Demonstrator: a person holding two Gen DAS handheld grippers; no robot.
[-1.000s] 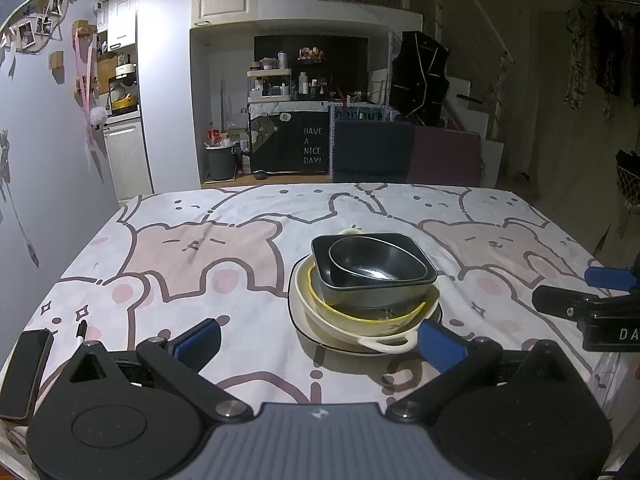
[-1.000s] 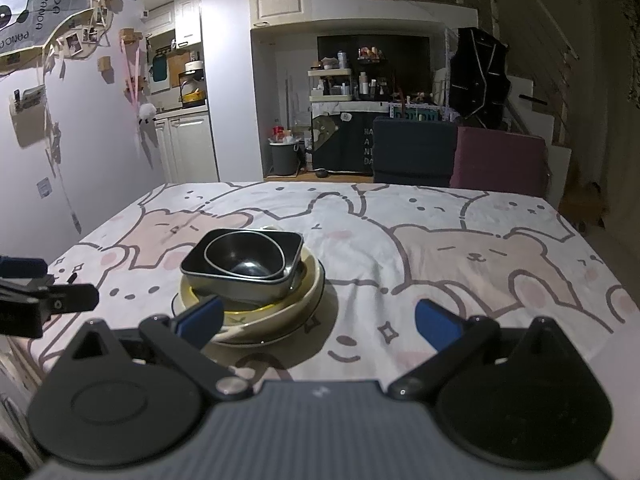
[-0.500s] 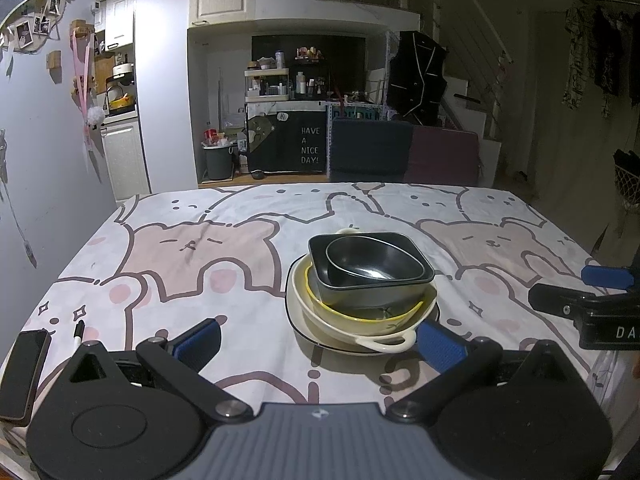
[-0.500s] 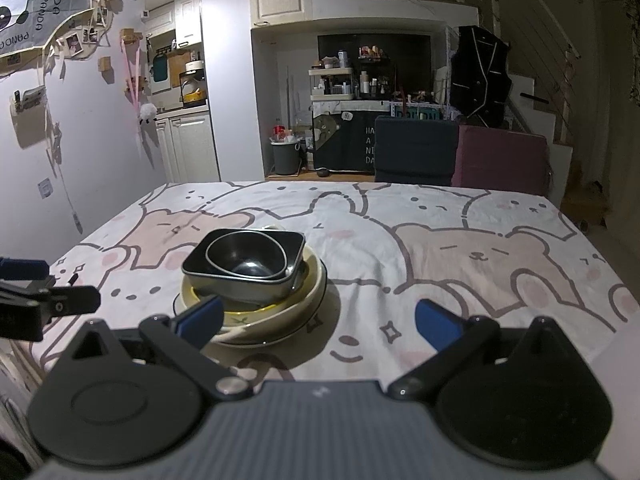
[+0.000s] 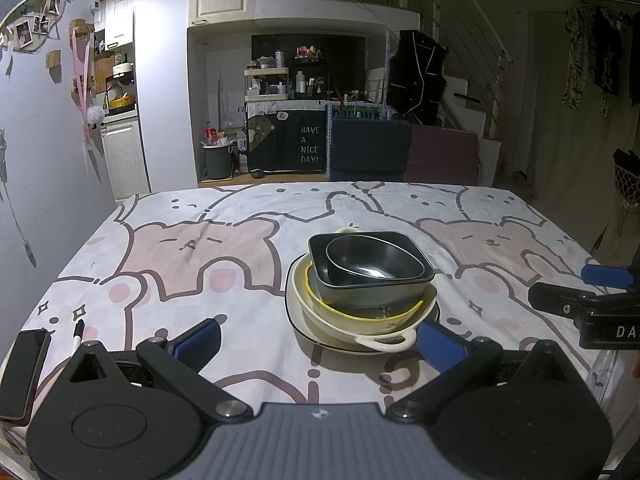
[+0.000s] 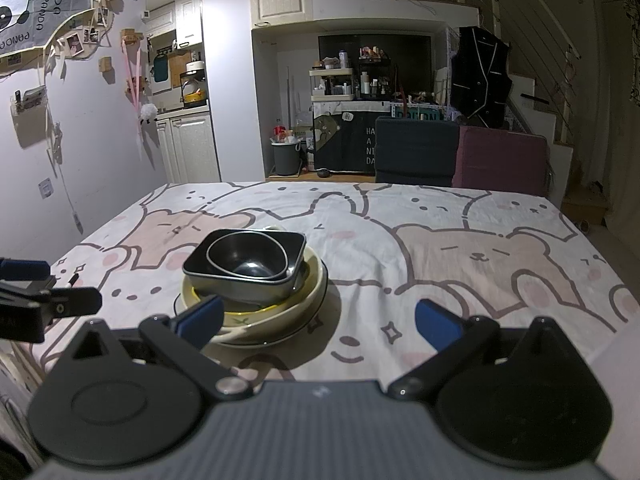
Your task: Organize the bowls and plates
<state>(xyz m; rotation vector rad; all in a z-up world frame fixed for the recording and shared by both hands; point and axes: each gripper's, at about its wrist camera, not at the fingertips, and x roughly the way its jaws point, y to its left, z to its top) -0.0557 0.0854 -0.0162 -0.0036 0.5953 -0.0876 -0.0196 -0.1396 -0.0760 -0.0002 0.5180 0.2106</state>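
A stack of dishes stands on the bear-print tablecloth. A small dark round bowl (image 5: 372, 262) sits in a dark square bowl (image 5: 360, 294), which sits in a cream yellow-rimmed dish with handles (image 5: 352, 320) on a black-rimmed plate (image 5: 320, 338). The stack also shows in the right wrist view (image 6: 248, 268). My left gripper (image 5: 318, 342) is open and empty, just short of the stack. My right gripper (image 6: 318, 318) is open and empty, its left finger beside the stack's near rim.
A phone (image 5: 22, 372) and a pen (image 5: 78, 330) lie at the table's near left corner. Dark and maroon cushions (image 5: 404, 154) stand behind the far edge. The tablecloth (image 6: 480, 248) stretches to the right of the stack. A wall runs along the left.
Both grippers have drifted slightly; the stack looks a touch higher and closer in both views. Nothing was taken hold of or let go.
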